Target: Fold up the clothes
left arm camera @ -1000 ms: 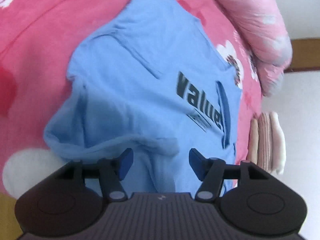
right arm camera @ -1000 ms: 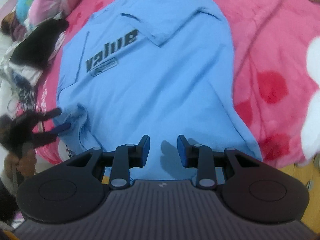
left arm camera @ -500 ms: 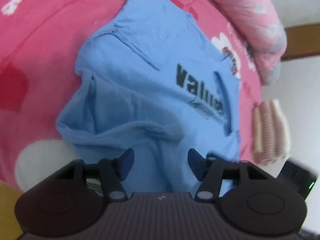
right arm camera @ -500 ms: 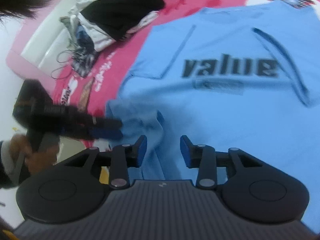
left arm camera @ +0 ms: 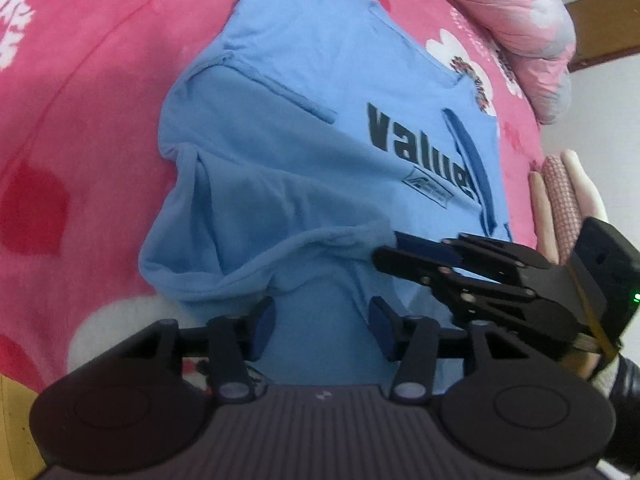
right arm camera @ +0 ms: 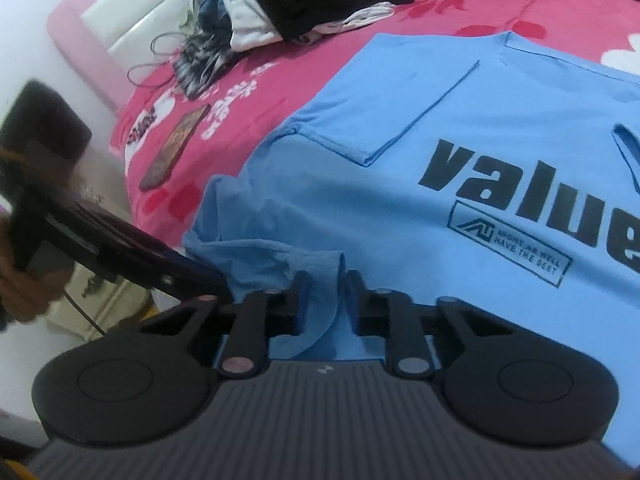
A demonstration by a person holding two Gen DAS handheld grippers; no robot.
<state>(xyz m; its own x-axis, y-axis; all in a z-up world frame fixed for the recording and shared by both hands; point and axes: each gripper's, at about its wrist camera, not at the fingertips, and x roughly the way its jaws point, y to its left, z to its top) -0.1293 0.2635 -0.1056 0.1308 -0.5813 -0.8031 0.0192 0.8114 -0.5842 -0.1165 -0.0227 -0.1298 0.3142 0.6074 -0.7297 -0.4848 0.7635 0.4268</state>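
Now, at the hem:
shirt (right arm camera: 460,128): laid flat, long way running off from both grippers.
right gripper (right arm camera: 324,300): just closing; hem fold is pinched.
left gripper (left arm camera: 322,322): fingers apart, hem between, not pinched.

Both cameras ride just behind their own fingers, tilted down and close over the bed (left arm camera: 100,80). The left one faces the blue T-shirt (left arm camera: 320,92) and wall; the right one faces the headboard (right arm camera: 120,12). Both share the shirt's bunched hem.
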